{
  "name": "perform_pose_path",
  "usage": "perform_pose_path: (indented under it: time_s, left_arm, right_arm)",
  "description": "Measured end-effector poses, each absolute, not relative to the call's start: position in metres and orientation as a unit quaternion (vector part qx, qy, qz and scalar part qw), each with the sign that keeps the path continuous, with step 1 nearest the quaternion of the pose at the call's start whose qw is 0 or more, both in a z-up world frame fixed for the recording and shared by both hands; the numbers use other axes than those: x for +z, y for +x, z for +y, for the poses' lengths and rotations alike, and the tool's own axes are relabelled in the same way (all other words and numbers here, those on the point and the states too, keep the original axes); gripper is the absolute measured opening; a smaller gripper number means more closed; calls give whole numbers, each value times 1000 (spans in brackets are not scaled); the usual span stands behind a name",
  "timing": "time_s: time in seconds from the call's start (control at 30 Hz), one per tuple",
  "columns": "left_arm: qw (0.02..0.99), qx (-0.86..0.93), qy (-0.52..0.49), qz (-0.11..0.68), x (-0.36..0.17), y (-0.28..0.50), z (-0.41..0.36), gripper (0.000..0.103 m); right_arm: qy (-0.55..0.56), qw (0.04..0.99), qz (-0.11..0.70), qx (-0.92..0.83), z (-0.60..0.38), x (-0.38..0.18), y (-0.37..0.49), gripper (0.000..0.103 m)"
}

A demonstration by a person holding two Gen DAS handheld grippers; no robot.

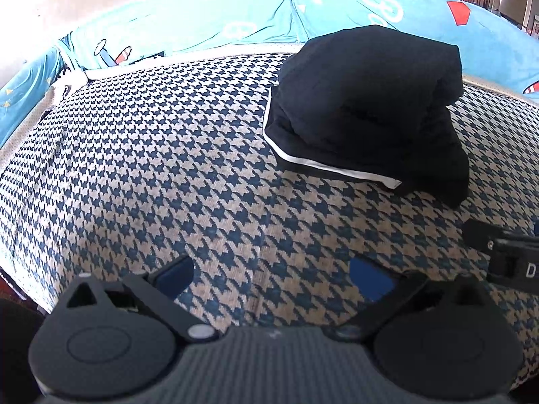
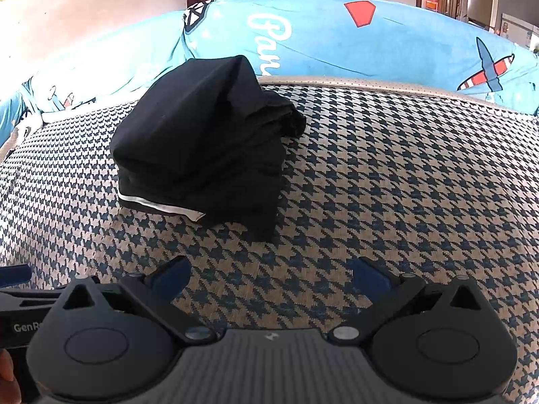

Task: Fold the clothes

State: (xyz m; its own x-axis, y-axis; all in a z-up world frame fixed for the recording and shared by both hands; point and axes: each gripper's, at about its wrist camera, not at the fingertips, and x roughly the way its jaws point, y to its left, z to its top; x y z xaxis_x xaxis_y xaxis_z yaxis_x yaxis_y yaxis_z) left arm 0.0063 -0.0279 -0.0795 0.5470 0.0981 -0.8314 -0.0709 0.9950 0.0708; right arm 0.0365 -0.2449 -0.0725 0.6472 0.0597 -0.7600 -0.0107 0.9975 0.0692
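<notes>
Right now, as I hold them:

Left gripper (image 1: 271, 277): my jaws stand wide apart with nothing between them, low over the houndstooth cover (image 1: 151, 155); the blue pads (image 1: 370, 277) show at both fingertips.

Right gripper (image 2: 269, 277): jaws also spread wide and holding nothing, hanging over bare cover (image 2: 387, 175) (its blue pads (image 2: 369, 277) face each other across the gap).

Black clothes (image 1: 367, 101): folded into a thick, slightly lumpy bundle lying on the cover toward the back; from my left camera it sits ahead and to the right, from my right camera (image 2: 205, 134) ahead and to the left, so it lies between the two grippers' lines of sight and apart from both.

White trim (image 1: 323, 161): a stripe runs along the bundle's lower front edge, peeking out under the top layers.

Loose corner: one fold of black cloth (image 2: 289, 118) sticks out at the bundle's far right side.

Blue sheet (image 1: 215, 17): printed cloth with letters and red shapes, bunched along the back behind the cover.

Neighbour: the right gripper's body (image 1: 505, 252) shows at the right edge of my left view.
</notes>
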Motion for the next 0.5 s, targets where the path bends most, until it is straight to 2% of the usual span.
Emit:
perform_pose_path:
  time_s: [0.5]
  left_arm:
    - [878, 48, 7, 476, -78, 5, -27, 103]
  right_arm:
    - [32, 904, 425, 29, -244, -73, 36, 103]
